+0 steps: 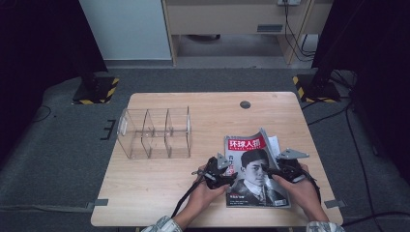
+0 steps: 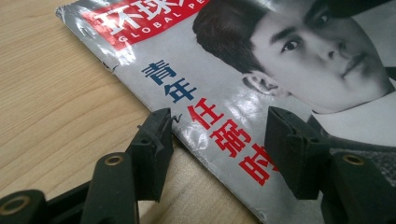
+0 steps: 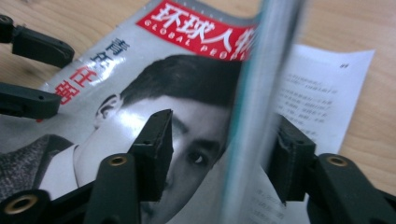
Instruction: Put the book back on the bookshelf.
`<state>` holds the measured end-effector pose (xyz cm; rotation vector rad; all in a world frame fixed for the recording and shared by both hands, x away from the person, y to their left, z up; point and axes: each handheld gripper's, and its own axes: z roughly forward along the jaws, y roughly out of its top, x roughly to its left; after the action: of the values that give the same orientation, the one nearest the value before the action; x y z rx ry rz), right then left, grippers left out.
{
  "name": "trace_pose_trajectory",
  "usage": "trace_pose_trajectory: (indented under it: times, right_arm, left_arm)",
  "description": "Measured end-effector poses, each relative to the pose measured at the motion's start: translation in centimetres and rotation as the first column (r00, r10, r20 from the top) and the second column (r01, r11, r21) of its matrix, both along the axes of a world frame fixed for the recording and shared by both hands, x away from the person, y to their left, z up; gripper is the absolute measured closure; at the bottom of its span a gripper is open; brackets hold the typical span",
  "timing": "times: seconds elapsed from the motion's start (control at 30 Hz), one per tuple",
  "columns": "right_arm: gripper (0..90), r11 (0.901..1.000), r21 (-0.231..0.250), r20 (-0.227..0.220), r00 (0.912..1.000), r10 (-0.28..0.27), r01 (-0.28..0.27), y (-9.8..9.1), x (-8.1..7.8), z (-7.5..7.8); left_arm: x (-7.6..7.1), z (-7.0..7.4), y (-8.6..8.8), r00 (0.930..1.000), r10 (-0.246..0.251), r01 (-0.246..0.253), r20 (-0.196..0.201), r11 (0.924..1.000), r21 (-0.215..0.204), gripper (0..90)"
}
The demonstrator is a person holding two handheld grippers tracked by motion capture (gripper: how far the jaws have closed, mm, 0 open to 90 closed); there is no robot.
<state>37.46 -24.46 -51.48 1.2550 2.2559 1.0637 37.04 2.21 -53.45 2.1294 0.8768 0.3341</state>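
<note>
- High view: magazine [image 1: 254, 169] lying near the front right corner of the bench [image 1: 159, 183], cover up, red title band toward the far edge. Right-hand edge of the cover lifted off the pages beneath.
- Left tongs [image 1: 223, 174] resting at the magazine's left edge; right tongs [image 1: 271, 171] at its right edge, under the raised cover. Both hands coming in from the front edge of the bench.
- Clear plastic organizer [image 1: 154, 133] with three compartments standing near the left edge, well apart from the magazine.
- Left gripper view: left tongs [image 2: 215, 140] spread, straddling the spine edge of the magazine [image 2: 243, 93]. One jaw low beside the edge over bare wood, the other over the cover. No pinch visible; whether the pads touch the paper, impossible to tell.
- Right gripper view: right tongs [image 3: 224, 154] spread around the raised cover sheet [image 3: 261, 93], which stands blurred between the jaws. Pads not pressing on it. Printed inner page [image 3: 322, 88] exposed beyond.
- Judged step: opening the magazine, cover being turned from its free edge while the spine side is steadied.
- Next move likely calls for closing the right tongs on the loose cover, then swinging it over toward the spine, with the left tongs holding the spine down so the whole magazine does not slide.
</note>
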Motion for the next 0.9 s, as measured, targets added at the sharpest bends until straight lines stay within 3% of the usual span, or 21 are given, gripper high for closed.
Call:
trace_pose_trajectory:
  times: [0.13, 0.47, 0.53, 0.6, 0.63, 0.83, 0.9]
  right_arm:
    - [40.4, 0.9994, -0.034, -0.026, 0.9996, 0.009, -0.010, 0.28, 0.56, -0.63]
    - [50.2, 0.9988, -0.034, -0.052, 0.9981, 0.032, -0.034, 0.21, 0.96, -0.65]
    - [59.6, 0.9985, -0.047, -0.045, 0.9987, 0.024, -0.026, 0.21, 1.09, -0.63]
    - [63.1, 0.9986, -0.044, -0.046, 0.9986, 0.025, -0.027, 0.14, 1.10, -0.60]
    - [70.6, 0.9994, -0.031, -0.030, 0.9994, 0.016, -0.017, -0.02, 1.14, -0.37]
    - [83.9, 1.0000, 0.009, -0.011, 0.9999, -0.001, 0.001, 0.06, 1.03, 0.03]
    - [85.7, 0.9997, 0.021, 0.000, 1.0000, 0.007, -0.007, 0.11, 0.90, 0.18]
  left_arm:
    - [0.00, 0.00, -0.02, 1.0000, 0.002, -0.002, -0.001, 1.0000, 0.000, 41.3]
    - [-0.01, 0.00, -0.06, 1.0000, 0.004, -0.004, -0.001, 1.0000, 0.000, 41.3]
    - [0.00, 0.00, -0.06, 1.0000, 0.005, -0.005, -0.001, 1.0000, 0.000, 41.3]
    - [0.00, 0.00, -0.06, 1.0000, 0.005, -0.005, -0.001, 1.0000, -0.001, 41.3]
    - [0.00, 0.00, -0.06, 1.0000, 0.005, -0.005, -0.001, 1.0000, 0.000, 41.3]
    - [0.08, -0.01, -0.15, 0.9999, 0.013, -0.013, -0.010, 0.9999, -0.003, 39.0]
    - [0.08, -0.04, -0.33, 0.9999, -0.004, 0.004, -0.012, 0.9999, 0.012, 29.4]
